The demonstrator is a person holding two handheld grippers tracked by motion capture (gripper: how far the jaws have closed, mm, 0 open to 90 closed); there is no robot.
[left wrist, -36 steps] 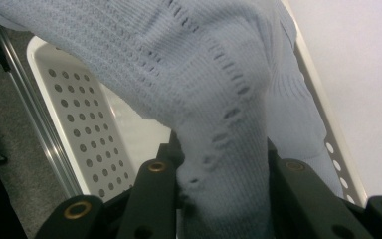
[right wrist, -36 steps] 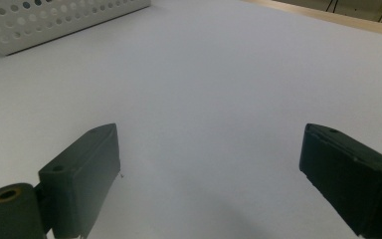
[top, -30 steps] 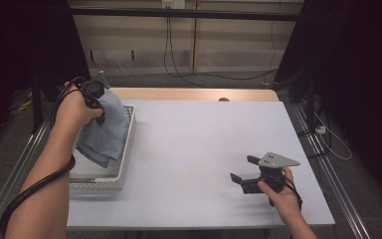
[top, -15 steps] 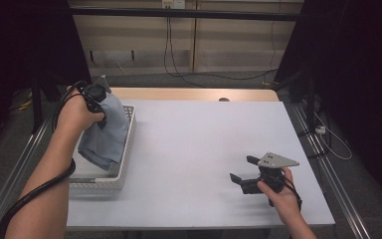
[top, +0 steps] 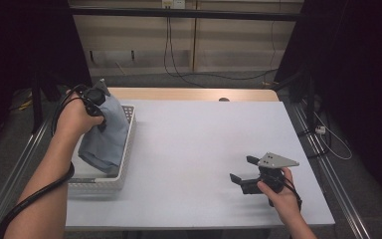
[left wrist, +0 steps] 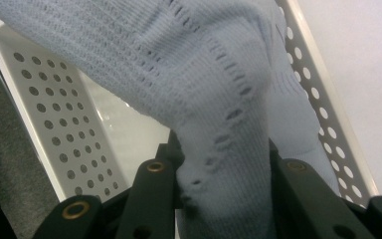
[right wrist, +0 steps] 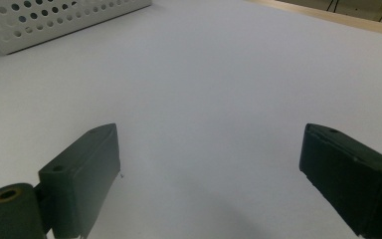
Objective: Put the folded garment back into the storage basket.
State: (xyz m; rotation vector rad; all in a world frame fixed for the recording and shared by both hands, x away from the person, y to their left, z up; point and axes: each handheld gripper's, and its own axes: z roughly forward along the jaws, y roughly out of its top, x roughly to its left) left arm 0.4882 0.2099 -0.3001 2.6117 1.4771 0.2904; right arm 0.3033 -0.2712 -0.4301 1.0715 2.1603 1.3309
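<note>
A pale blue knitted garment (top: 107, 134) hangs over the white perforated basket (top: 113, 180) at the table's left edge. My left gripper (top: 99, 107) is shut on its upper part and holds it lifted. In the left gripper view the black jaws pinch a fold of the knit garment (left wrist: 214, 109) above the basket's wall (left wrist: 49, 119). My right gripper (top: 242, 169) rests on the white table (top: 204, 144) at the front right, jaws wide apart and pointing left. In the right gripper view my right gripper (right wrist: 209, 164) has only bare table between its jaws.
The basket's perforated side (right wrist: 54, 20) shows far off in the right gripper view. A wooden strip (top: 194, 93) runs along the table's far edge, with cables (top: 214, 74) behind. Metal rails (top: 323, 164) flank the table on both sides.
My left hand has lifted the blue garment a little higher out of the basket and drawn it slightly left. The right gripper has stayed where it was.
</note>
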